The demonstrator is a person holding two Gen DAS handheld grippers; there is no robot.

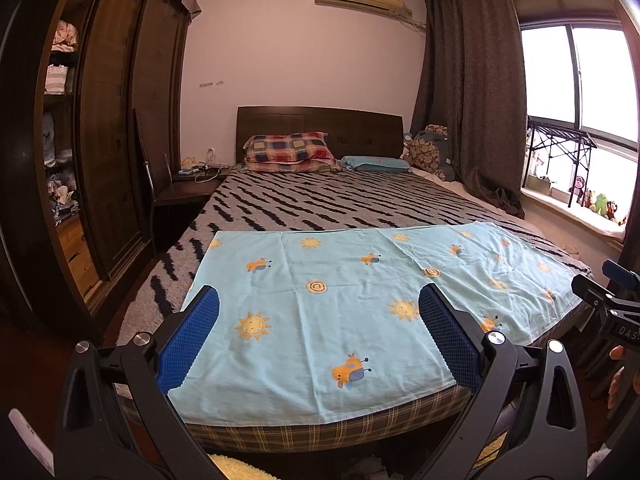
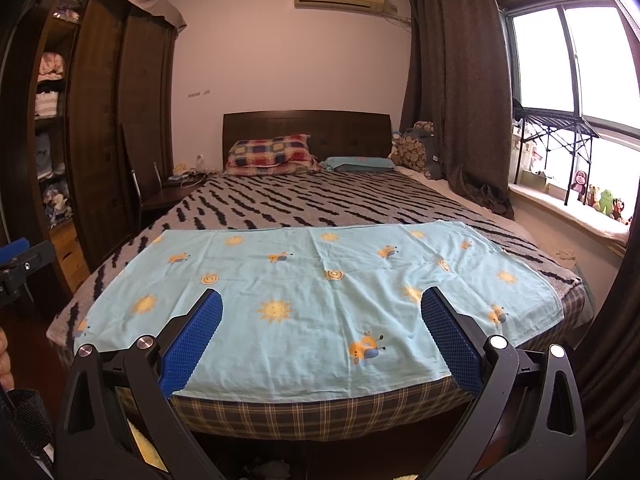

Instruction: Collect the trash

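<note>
Two hand-held grippers hover side by side at the foot of a bed (image 1: 320, 196) in a bedroom, both pointing toward the headboard (image 1: 319, 128). The left gripper (image 1: 319, 340) has its jaws wide apart with nothing between them; the right gripper (image 2: 321, 340) likewise has its jaws spread and empty. Below them a light blue sheet (image 1: 340, 312) printed with suns and small cartoon animals lies flat across the end of the bed, over a grey blanket (image 1: 304, 200) with black stripes. A plaid pillow (image 1: 290, 152) and a blue pillow (image 1: 376, 163) rest against the headboard. A dark wooden wardrobe (image 1: 108, 120) stands at left, a curtain (image 1: 468, 92) and window (image 1: 576, 76) at right. No trash can be made out on the sheet or blanket.
</note>
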